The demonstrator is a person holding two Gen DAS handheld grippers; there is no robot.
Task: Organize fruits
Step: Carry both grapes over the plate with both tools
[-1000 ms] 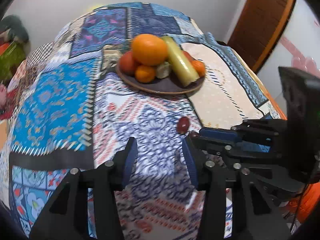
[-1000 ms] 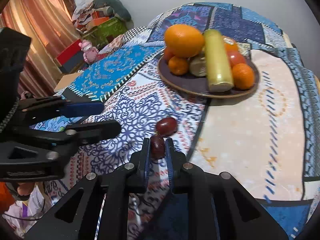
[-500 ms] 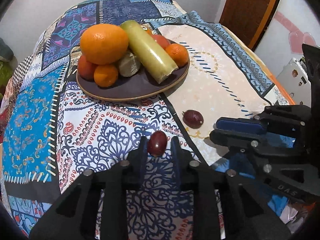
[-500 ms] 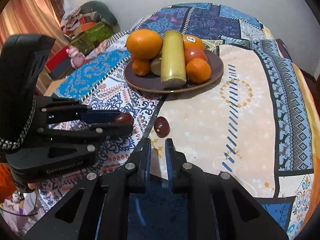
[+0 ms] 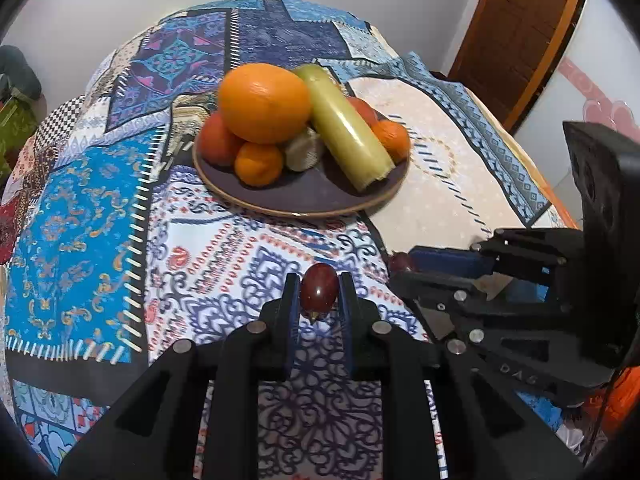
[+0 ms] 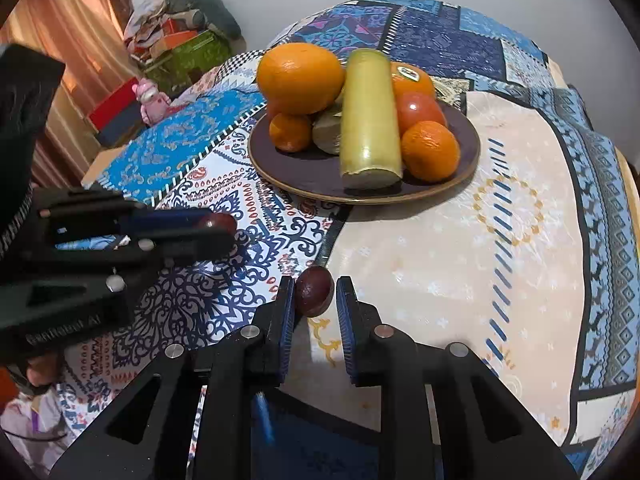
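Left gripper pinching 1 dark red fruit, lifted. Right gripper fingers spread around 2nd dark fruit on surface, not yet clamped. Next: close right, carry both to plate.

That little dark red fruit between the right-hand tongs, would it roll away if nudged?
Probably. The dark red fruit looks smooth, rounded and egg-shaped, so it would likely wobble off across the tablecloth. Its glossy skin may slip between the right gripper pads. It seems small and light, and a hard squeeze might bruise it.
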